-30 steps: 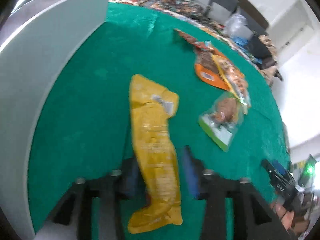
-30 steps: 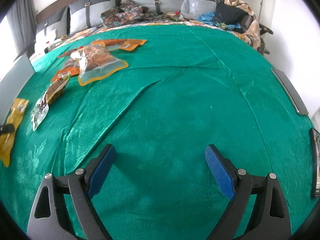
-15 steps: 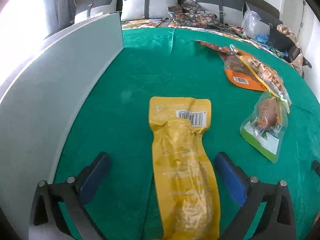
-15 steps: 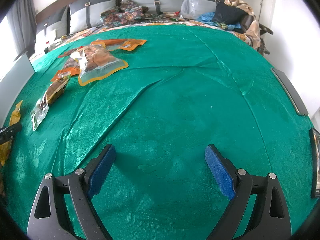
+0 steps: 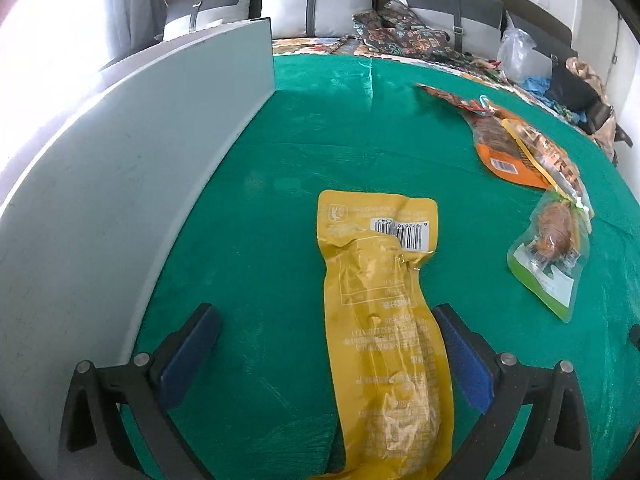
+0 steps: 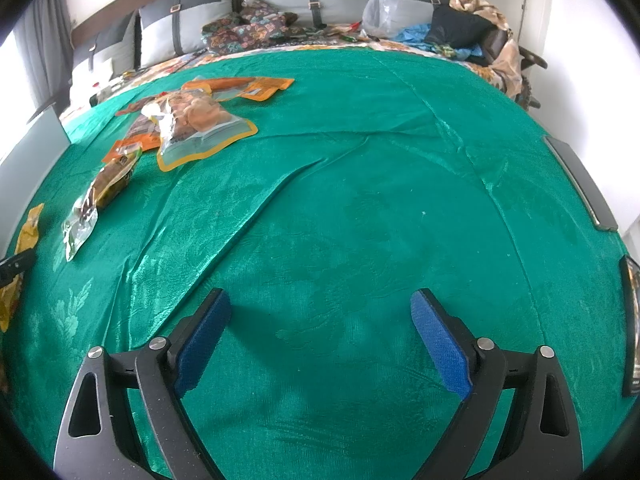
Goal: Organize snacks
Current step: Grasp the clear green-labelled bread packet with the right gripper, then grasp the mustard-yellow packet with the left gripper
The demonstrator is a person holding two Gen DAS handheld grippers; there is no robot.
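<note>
A long yellow snack pouch [image 5: 380, 320] lies flat on the green cloth [image 5: 300, 152], barcode end away from me. My left gripper [image 5: 326, 344] stands wide open over its near half, pads clear of it; the pouch runs close by the right pad. To the right lie a clear green-edged snack bag [image 5: 548, 252] and orange packets [image 5: 508, 144]. In the right wrist view the yellow pouch [image 6: 24, 240] shows at the far left edge, the clear bag [image 6: 96, 196] and a pile of orange packets [image 6: 200, 120] behind it. My right gripper [image 6: 320, 332] is open over bare cloth.
A tall grey board [image 5: 120, 168] stands along the left side of the cloth. Cushions [image 5: 316, 0] and patterned fabric sit behind the cloth. A plastic bag [image 6: 380, 4] and clothes lie at the back right. Dark flat objects [image 6: 580, 184] rest at the right edge.
My left gripper has let go of the yellow pouch and opened wide; the pouch now lies flat. The left view tilted up and levelled. The right gripper has not moved.
</note>
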